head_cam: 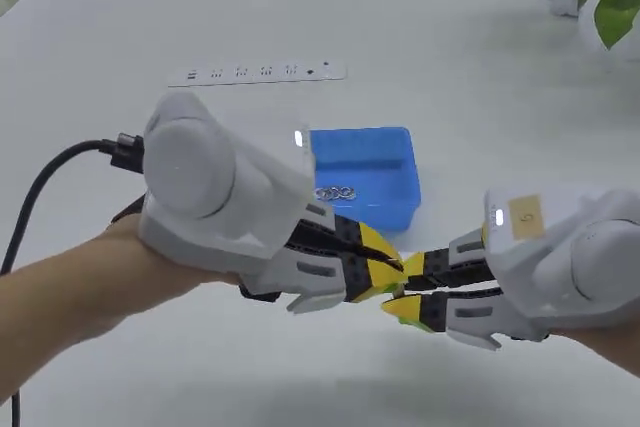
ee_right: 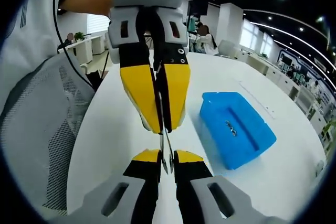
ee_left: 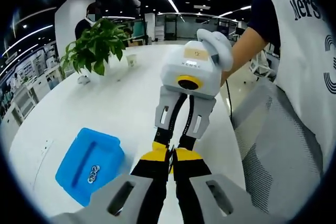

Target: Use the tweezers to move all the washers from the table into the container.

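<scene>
Right now, over the white table (head_cam: 300, 7), your two grippers meet nose to nose. The L gripper (head_cam: 392, 275) comes in from the lower left on a level forearm and points right. The R gripper (head_cam: 402, 285) points left. The blue container (head_cam: 395, 162) sits just behind them w/ washers (head_cam: 335, 193) inside. The tweezers (ee_right: 166, 150) lie along the grippers' shared line, tips toward R. L's jaws are clamped on them. R's jaws flank the tips, and whether they grip can't be told.
</scene>
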### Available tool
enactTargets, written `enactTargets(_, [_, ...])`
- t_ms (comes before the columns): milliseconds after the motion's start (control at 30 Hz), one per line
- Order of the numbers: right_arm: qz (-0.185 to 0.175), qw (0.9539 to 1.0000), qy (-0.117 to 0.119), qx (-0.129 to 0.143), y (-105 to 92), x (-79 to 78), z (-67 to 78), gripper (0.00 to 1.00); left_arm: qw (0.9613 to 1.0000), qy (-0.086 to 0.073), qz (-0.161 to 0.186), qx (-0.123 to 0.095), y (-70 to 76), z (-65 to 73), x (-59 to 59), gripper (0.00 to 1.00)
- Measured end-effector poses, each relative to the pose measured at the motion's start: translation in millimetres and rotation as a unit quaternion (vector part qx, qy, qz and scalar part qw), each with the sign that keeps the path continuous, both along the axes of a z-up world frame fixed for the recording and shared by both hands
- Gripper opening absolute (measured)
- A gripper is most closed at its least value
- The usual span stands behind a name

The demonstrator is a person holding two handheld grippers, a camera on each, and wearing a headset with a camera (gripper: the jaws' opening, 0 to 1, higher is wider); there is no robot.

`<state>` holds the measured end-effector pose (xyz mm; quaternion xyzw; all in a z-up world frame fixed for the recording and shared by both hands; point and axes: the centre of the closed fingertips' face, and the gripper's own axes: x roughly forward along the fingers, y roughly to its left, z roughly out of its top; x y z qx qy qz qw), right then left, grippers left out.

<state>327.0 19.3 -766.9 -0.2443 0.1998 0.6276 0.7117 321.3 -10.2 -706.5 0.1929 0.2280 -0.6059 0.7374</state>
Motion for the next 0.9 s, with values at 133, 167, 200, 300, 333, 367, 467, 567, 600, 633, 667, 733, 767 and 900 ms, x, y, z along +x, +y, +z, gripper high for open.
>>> enactTargets(133, [-0.008, 1.0, 0.0, 0.005, 4.5, 5.9, -1.8, 0.11, 1.0, 0.002, 0.008, -0.002, 2.9, -1.7, 6.1, 0.06])
enactTargets(167, [-0.011, 0.9999, 0.001, 0.006, 5.4, 9.1, -2.3, 0.11, 0.9999, 0.001, 0.012, -0.001, 4.0, -2.3, 9.4, 0.06])
enactTargets(200, [-0.014, 0.9999, 0.001, 0.007, 6.0, 11.2, -2.7, 0.11, 0.9999, 0.002, 0.014, -0.002, 4.7, -2.6, 11.1, 0.06])
enactTargets(300, [-0.02, 0.9998, 0.004, 0.009, 8.3, 17.3, -4.1, 0.11, 0.9999, 0.0, 0.014, 0.0, 5.7, -3.5, 16.8, 0.06])
enactTargets(333, [-0.02, 0.9998, 0.002, 0.009, 9.3, 18.1, -5.3, 0.11, 0.9999, -0.002, 0.011, 0.004, 5.9, -4.1, 18.2, 0.06])
enactTargets(367, [-0.02, 0.9997, -0.002, 0.009, 9.8, 19.2, -5.6, 0.11, 0.9999, -0.003, 0.009, 0.007, 6.1, -4.4, 19.0, 0.06])
enactTargets(467, [-0.023, 0.9997, 0.0, 0.013, 11.9, 21.6, -6.1, 0.11, 0.9999, -0.008, 0.002, 0.012, 6.6, -5.0, 20.6, 0.06])
enactTargets(567, [-0.025, 0.9996, -0.006, 0.009, 11.8, 25.4, -7.7, 0.11, 0.9999, -0.006, 0.007, 0.009, 8.6, -6.9, 25.5, 0.06])
enactTargets(600, [-0.028, 0.9995, -0.009, 0.008, 11.2, 27.5, -7.8, 0.11, 0.9999, -0.005, 0.007, 0.008, 8.7, -6.9, 25.9, 0.06])
enactTargets(633, [-0.03, 0.9995, -0.011, 0.009, 10.9, 28.9, -7.5, 0.11, 0.9999, -0.006, 0.008, 0.008, 8.7, -6.7, 26.4, 0.06])
enactTargets(667, [-0.032, 0.9994, -0.012, 0.01, 10.5, 30.8, -7.0, 0.11, 0.9999, -0.009, 0.007, 0.006, 8.8, -6.0, 28.0, 0.06])
enactTargets(733, [-0.035, 0.9993, -0.01, 0.011, 10.5, 32.5, -6.9, 0.11, 0.9999, -0.005, 0.009, 0.003, 8.8, -5.5, 30.8, 0.06])
enactTargets(767, [-0.035, 0.9993, -0.01, 0.011, 10.5, 33.1, -7.2, 0.11, 0.9999, -0.005, 0.01, 0.003, 8.6, -5.7, 31.6, 0.06])
enactTargets(900, [-0.034, 0.9994, -0.007, 0.008, 11.3, 33.6, -10.0, 0.11, 0.9999, -0.003, 0.007, 0.007, 8.6, -7.8, 30.9, 0.06])
